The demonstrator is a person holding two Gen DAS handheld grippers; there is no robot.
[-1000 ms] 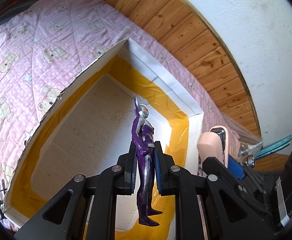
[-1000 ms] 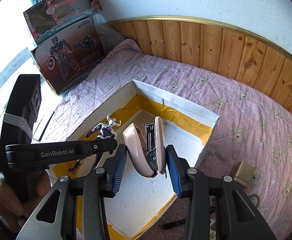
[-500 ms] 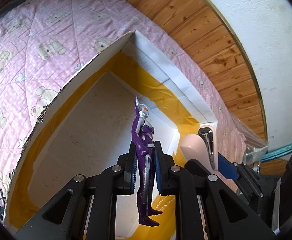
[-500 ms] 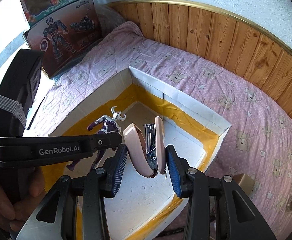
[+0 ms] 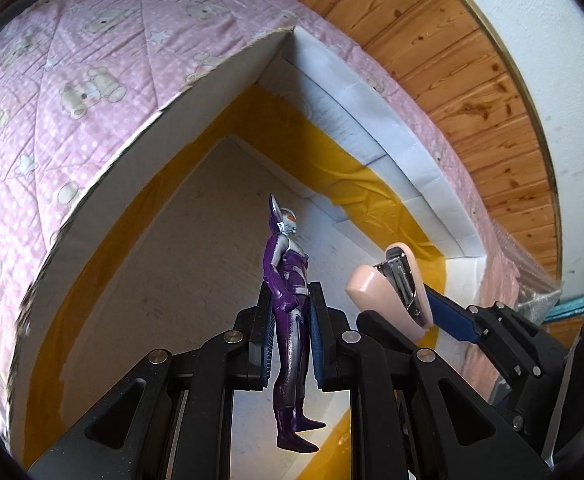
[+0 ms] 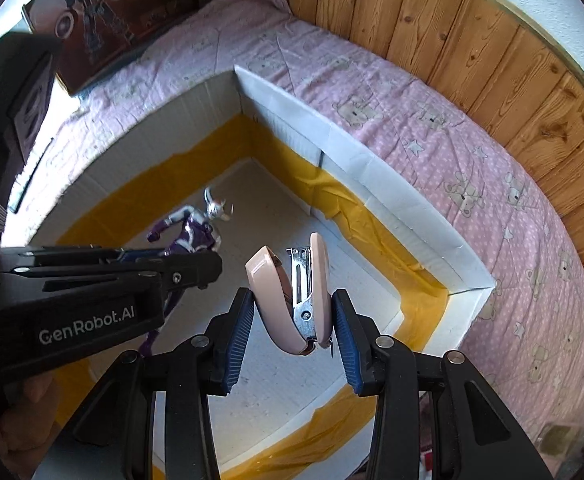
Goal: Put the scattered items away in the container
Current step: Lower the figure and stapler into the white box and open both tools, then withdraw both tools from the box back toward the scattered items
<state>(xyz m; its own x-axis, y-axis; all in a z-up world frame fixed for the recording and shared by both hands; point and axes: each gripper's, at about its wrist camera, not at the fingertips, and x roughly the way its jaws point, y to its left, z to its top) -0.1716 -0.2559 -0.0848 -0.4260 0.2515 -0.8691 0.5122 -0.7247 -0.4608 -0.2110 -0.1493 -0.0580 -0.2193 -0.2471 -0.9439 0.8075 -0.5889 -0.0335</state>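
My left gripper (image 5: pixel 289 336) is shut on a purple and silver toy figure (image 5: pixel 287 280), gripped at the waist, head up, feet hanging below the pads. It hangs inside the white box with yellow tape (image 5: pixel 356 128). My right gripper (image 6: pixel 294 320) is shut on a pink stapler (image 6: pixel 287 292), which stands half open between the blue pads, over the box floor (image 6: pixel 275 384). The left wrist view shows the stapler (image 5: pixel 388 284) just right of the figure. In the right wrist view the figure (image 6: pixel 191 232) and the left gripper (image 6: pixel 195 266) sit at left.
The box rests on a pink quilt with bear prints (image 6: pixel 432 120). Wood panelling (image 6: pixel 492 52) and a white wall run behind the bed. Toy boxes (image 6: pixel 111 12) lean at the back left. A hand (image 6: pixel 23 420) holds the left gripper's handle.
Both grippers have sunk toward the box, which now looms larger. The stapler has come closer to the figure in the left wrist view. Both grips hold unchanged.
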